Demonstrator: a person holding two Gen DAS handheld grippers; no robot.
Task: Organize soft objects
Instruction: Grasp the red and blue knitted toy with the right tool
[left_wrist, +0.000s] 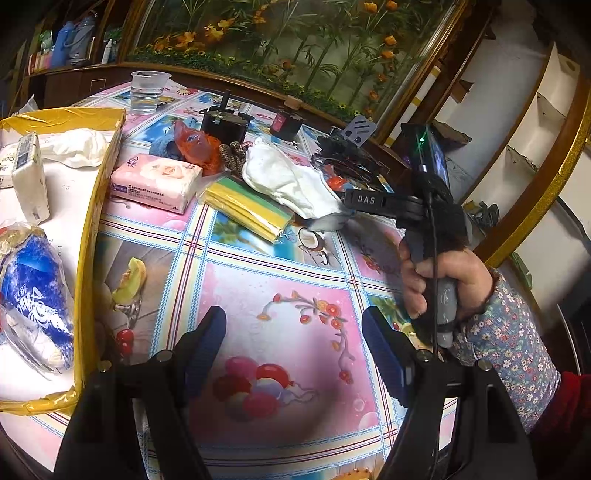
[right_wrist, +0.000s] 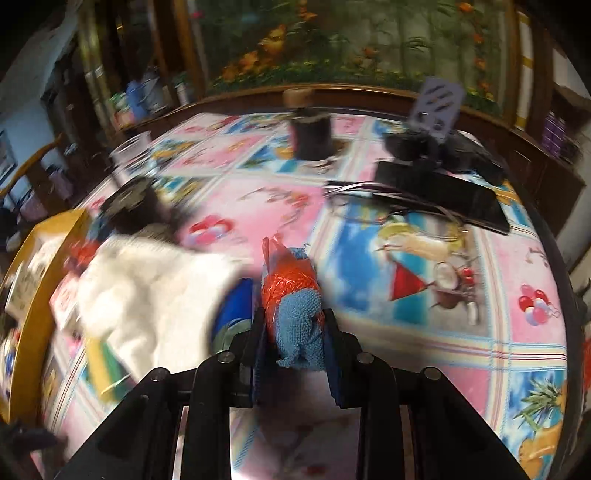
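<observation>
Partly done: several packs already lie in the yellow-taped cardboard box (left_wrist: 92, 206), while the right claw (right_wrist: 293, 332) pinches a blue chenille cloth in orange plastic (right_wrist: 295, 295) above the tabletop (left_wrist: 288, 295), left claw (left_wrist: 291, 347) open and empty.

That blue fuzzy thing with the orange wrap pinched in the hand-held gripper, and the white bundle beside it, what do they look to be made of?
The blue fuzzy thing looks like chenille or microfibre cloth: matte, covered in tiny nubs. Its orange wrap seems thin plastic film, crinkled and glossy. The white bundle appears to be soft woven fabric, matte and creased, though the blur leaves the weave unclear.
</observation>
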